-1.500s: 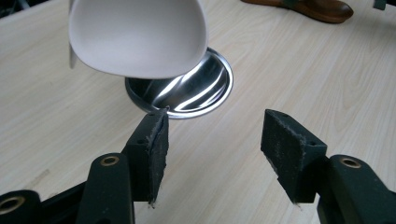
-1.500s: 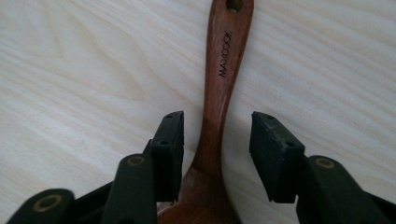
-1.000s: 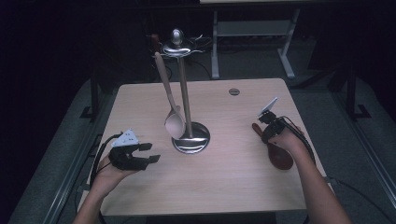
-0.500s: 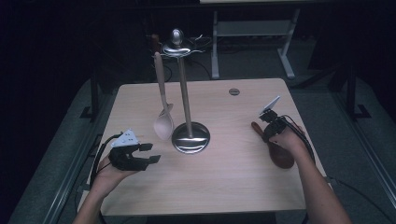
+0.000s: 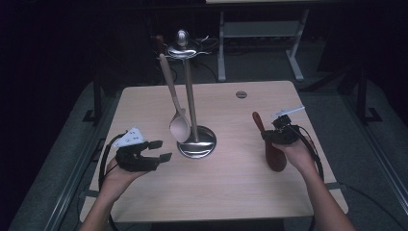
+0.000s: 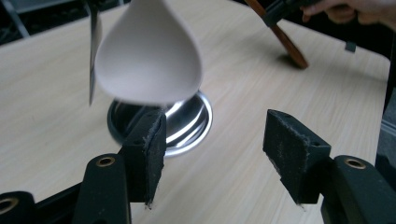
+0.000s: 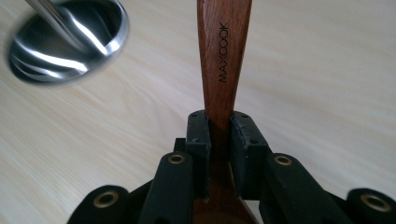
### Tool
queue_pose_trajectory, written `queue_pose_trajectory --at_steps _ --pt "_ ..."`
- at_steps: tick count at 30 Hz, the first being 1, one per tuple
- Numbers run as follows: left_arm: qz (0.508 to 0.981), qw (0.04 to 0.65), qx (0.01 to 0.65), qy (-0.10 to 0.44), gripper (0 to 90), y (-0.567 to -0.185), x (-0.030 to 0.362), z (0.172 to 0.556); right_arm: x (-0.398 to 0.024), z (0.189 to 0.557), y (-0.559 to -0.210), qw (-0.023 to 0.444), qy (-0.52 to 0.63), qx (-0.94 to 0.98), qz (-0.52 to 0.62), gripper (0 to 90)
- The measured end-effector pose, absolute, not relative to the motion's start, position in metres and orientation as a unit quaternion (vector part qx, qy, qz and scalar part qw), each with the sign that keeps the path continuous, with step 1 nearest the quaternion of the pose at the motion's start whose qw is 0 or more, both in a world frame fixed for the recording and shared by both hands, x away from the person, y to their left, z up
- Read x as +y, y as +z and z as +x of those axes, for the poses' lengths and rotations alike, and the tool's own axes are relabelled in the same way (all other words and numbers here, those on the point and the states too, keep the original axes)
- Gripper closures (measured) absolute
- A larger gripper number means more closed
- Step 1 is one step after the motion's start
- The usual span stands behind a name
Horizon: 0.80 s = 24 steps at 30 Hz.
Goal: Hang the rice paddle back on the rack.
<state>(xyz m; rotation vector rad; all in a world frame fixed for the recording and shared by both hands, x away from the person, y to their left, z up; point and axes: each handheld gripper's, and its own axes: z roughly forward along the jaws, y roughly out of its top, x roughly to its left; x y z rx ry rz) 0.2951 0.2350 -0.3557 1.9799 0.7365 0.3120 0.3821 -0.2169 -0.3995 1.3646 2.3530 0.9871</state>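
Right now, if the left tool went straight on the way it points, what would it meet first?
Most likely the pale spoon hanging from the rack: its bowl hangs just ahead of the left tool. The rack's round metal base is behind it. Depth is unclear.

Seen from above the near edge, facing forward and down over the whole table (image 5: 231, 192), both forearms entering from the bottom. From the left gripper (image 6: 215, 158), looking low and rightward across the table, very close to the pale spoon (image 6: 149, 51) and the stand base (image 6: 187, 126) (the dark spoon (image 6: 285, 39) far off). From the right gripper (image 7: 219, 154), looking along the dark spoon, close up. Shared by all three: stand base, dark spoon, tabletop.
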Motion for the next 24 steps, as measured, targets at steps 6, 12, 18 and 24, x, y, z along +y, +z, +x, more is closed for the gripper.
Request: queue_pose_trajectory --at_steps 6,12,18,24 --pt "0.798 0.502 0.297 0.149 39.1 -0.336 0.214 0.295 -0.207 0.363 -0.382 0.128 0.434 0.779 0.435 78.6" --pt "0.782 0.530 0.286 0.158 39.1 -0.317 0.186 0.299 -0.179 0.343 -0.366 0.149 0.495 0.762 0.390 78.6" --pt "0.775 0.548 0.273 0.157 39.8 -0.306 0.163 0.306 -0.148 0.326 -0.353 0.158 0.530 0.755 0.353 78.6" --pt "0.771 0.557 0.266 0.155 41.9 -0.299 0.145 0.315 -0.126 0.312 -0.342 0.163 0.553 0.751 0.322 78.5"
